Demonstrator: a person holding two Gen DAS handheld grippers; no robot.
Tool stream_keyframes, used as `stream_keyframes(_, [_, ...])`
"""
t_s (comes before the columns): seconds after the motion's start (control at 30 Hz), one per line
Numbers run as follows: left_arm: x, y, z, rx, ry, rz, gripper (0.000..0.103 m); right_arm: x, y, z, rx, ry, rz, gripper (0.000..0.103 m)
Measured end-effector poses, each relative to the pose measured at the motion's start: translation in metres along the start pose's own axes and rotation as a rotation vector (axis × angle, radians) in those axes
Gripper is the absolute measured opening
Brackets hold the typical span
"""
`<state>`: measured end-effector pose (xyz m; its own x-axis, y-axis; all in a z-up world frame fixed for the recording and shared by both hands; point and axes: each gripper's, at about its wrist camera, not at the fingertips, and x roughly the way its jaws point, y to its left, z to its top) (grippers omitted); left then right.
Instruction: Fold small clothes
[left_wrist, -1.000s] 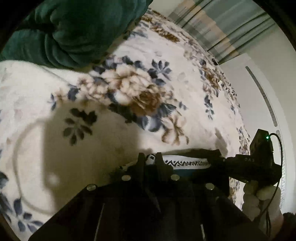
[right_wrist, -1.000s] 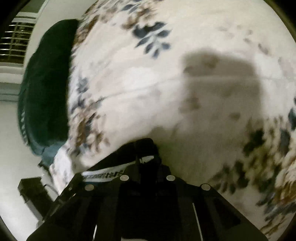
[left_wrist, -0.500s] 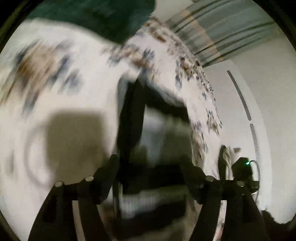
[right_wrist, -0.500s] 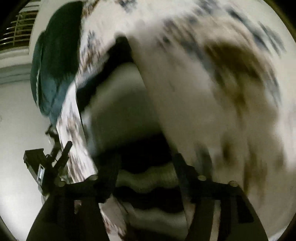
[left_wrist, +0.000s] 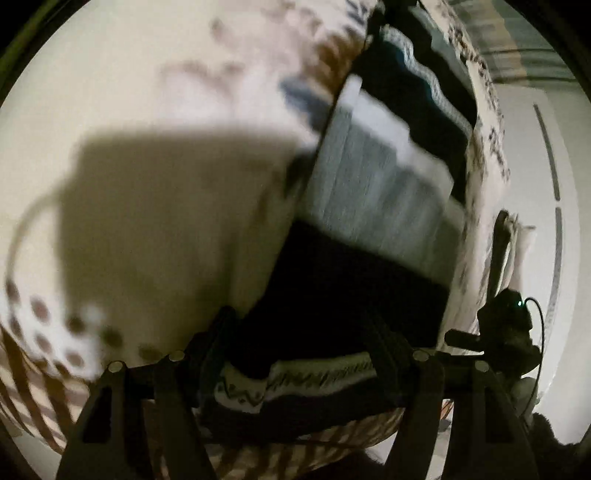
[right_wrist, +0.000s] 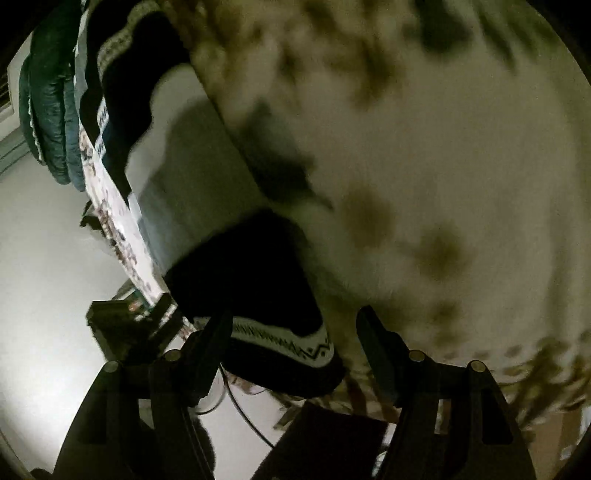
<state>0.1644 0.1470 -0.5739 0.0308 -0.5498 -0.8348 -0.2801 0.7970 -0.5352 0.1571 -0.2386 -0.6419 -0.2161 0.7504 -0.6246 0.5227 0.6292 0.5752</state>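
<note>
A small black and grey garment (left_wrist: 373, 184) lies stretched out flat on the floral blanket (left_wrist: 155, 110), close to the bed's edge. Its white patterned waistband (left_wrist: 314, 376) lies nearest me. My left gripper (left_wrist: 301, 332) is open, and the waistband lies loose between its fingers without touching the pads. In the right wrist view the same garment (right_wrist: 192, 177) runs away to the upper left. My right gripper (right_wrist: 295, 332) is open over the waistband's corner (right_wrist: 284, 341). Both views are blurred by motion.
A dark green quilt (right_wrist: 48, 103) lies bunched at the far end of the bed. The bed's edge drops to a pale floor (right_wrist: 55, 258) on the left. The right gripper's body (left_wrist: 509, 332) shows at the right of the left wrist view. A striped curtain (left_wrist: 517, 62) hangs beyond.
A second ago both grippers were shut on the waistband. Both have opened and swept fast across the bed, and the garment now lies spread out ahead of them.
</note>
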Motion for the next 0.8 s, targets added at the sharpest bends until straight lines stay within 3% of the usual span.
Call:
stream_keyframes(0.07, [0.003,0.001,-0.004,-0.002,0.001,-0.007,0.067,0.015,-0.003,-0.005,0.001,0.014,0.022,0.072])
stream_keyframes(0.2, [0.002,0.0,-0.007,0.003,-0.018,0.005,0.066,0.039,-0.003,-0.018,-0.012,0.021,-0.02,0.069])
stream_keyframes(0.27, [0.003,-0.006,-0.012,0.035,-0.035,0.023,0.065,0.042,0.001,-0.026,-0.047,0.011,-0.105,0.043])
stream_keyframes(0.3, [0.005,-0.005,-0.013,0.042,-0.037,0.025,0.065,0.045,0.001,-0.03,-0.055,0.011,-0.135,0.041])
stream_keyframes(0.4, [0.013,-0.002,-0.016,0.033,-0.036,0.011,0.065,0.049,0.002,-0.033,-0.04,-0.013,-0.075,0.043])
stream_keyframes(0.53, [0.019,-0.004,-0.014,0.002,-0.063,-0.027,0.065,0.053,-0.005,-0.029,-0.008,-0.045,0.036,0.054])
stream_keyframes(0.57, [0.017,-0.006,-0.015,0.005,-0.074,-0.037,0.049,0.055,-0.007,-0.028,0.018,-0.055,0.061,0.054])
stream_keyframes(0.6, [0.016,-0.008,-0.017,0.009,-0.078,-0.046,0.009,0.054,-0.009,-0.028,0.031,-0.065,0.077,0.054])
stream_keyframes(0.63, [0.017,-0.011,-0.018,0.012,-0.07,-0.06,0.01,0.054,-0.011,-0.03,0.043,-0.081,0.089,0.053])
stream_keyframes(0.7, [0.01,-0.015,-0.022,0.019,-0.089,-0.055,0.01,0.054,-0.009,-0.036,0.042,-0.112,0.105,0.025])
stream_keyframes(0.73, [0.008,-0.017,-0.024,0.016,-0.092,-0.057,0.01,0.053,-0.007,-0.04,0.045,-0.12,0.107,0.018])
stream_keyframes(0.8, [0.003,-0.017,-0.03,0.02,-0.087,-0.054,0.01,0.05,-0.005,-0.048,0.068,-0.137,0.08,0.014])
